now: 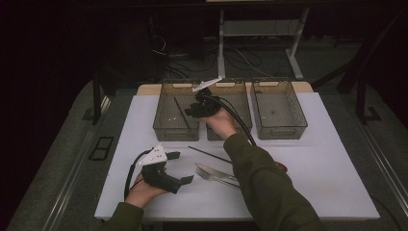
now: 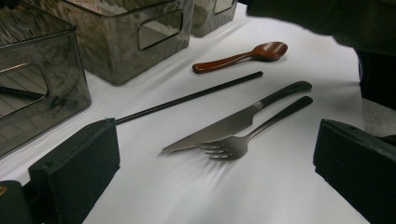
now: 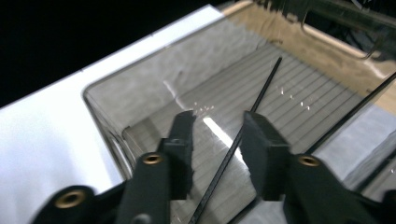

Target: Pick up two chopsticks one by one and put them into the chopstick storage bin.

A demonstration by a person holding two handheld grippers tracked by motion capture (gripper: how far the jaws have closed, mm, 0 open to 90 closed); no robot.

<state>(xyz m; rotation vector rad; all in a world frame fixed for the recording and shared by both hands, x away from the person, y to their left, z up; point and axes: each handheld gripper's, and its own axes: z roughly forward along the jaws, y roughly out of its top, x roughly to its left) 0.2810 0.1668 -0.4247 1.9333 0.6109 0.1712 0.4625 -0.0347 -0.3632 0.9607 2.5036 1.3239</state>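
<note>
knife (image 2: pixel 219 130), fork (image 2: pixel 243 140) (touching), spoon (image 2: pixel 243 57), chopstick (image 2: pixel 187 99)

black chopstick (image 3: pixel 261 93), smoky ribbed bin (image 3: pixel 140 93), brown spoon (image 2: pixel 243 57)

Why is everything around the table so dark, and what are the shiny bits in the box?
In the high view, light falls on the white table while the room behind stays black. In the right gripper view, glare streaks the box floor and the near jaws look blurry. In the left gripper view, the fork casts striped shadows.

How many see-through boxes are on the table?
3 smoky clear plastic bins in a row at the table's far edge: left bin, middle bin, right bin.
</note>
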